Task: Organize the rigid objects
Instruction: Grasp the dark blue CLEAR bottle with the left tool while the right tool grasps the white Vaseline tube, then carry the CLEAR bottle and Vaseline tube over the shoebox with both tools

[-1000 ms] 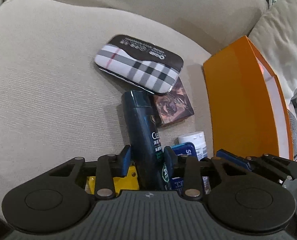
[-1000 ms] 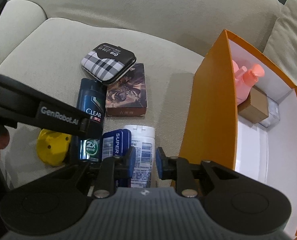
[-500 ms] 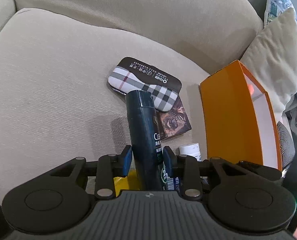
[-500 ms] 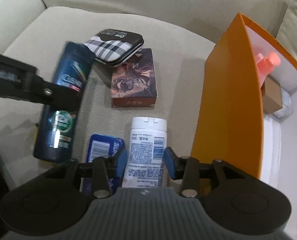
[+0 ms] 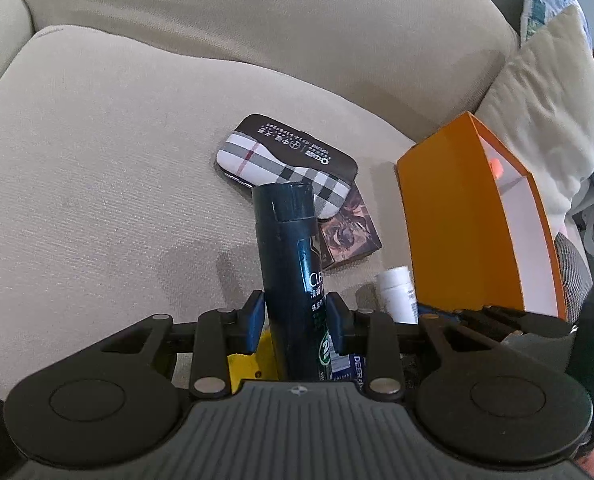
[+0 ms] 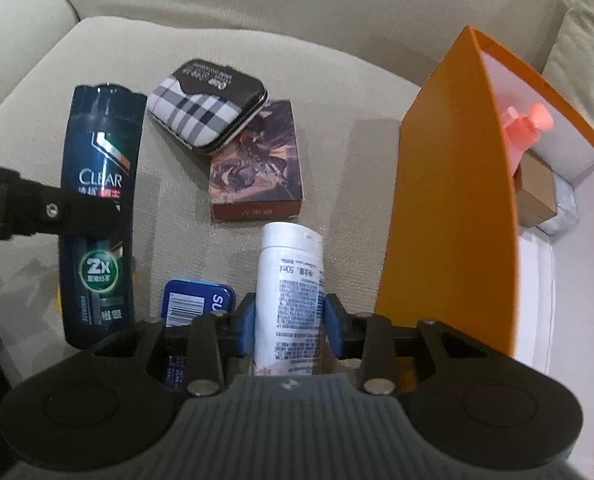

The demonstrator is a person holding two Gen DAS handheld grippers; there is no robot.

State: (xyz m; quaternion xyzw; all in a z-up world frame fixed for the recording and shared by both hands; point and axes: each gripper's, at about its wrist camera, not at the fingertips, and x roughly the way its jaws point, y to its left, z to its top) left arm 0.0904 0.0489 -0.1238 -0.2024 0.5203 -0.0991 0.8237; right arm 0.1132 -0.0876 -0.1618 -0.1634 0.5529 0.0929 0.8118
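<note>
The left gripper (image 5: 295,322) is clamped on a dark blue shampoo bottle (image 6: 99,208), its blue pads pressed to the bottle's narrow sides low on the body. The bottle is lifted off the sofa seat (image 5: 109,184), cap end pointing away from the hand. It is a flattened, glossy bottle with a dark flip cap, the word CLEAR in white across the front, a slanted silver and orange stripe above it, and a round green badge reading 2X lower down.

The right gripper (image 6: 289,326) has a small white bottle (image 6: 291,296) between its blue pads; its jaws have just been closing in and the pads now sit against the bottle's sides. This bottle is a plain white tube shape with a white cap and a label full of small black print. I cannot tell whether it rests on the cushion.

Near them on the seat lie a plaid case (image 6: 207,106) with a dark flap, a brown patterned box (image 6: 257,168) partly under it, and a blue tin (image 6: 195,300) beside the white bottle. A yellow object (image 5: 249,364) peeks out under the shampoo. To the right stands an open orange box (image 6: 449,208) with a white inside, holding a pink pump bottle (image 6: 525,128) and a cardboard carton (image 6: 535,192).
</note>
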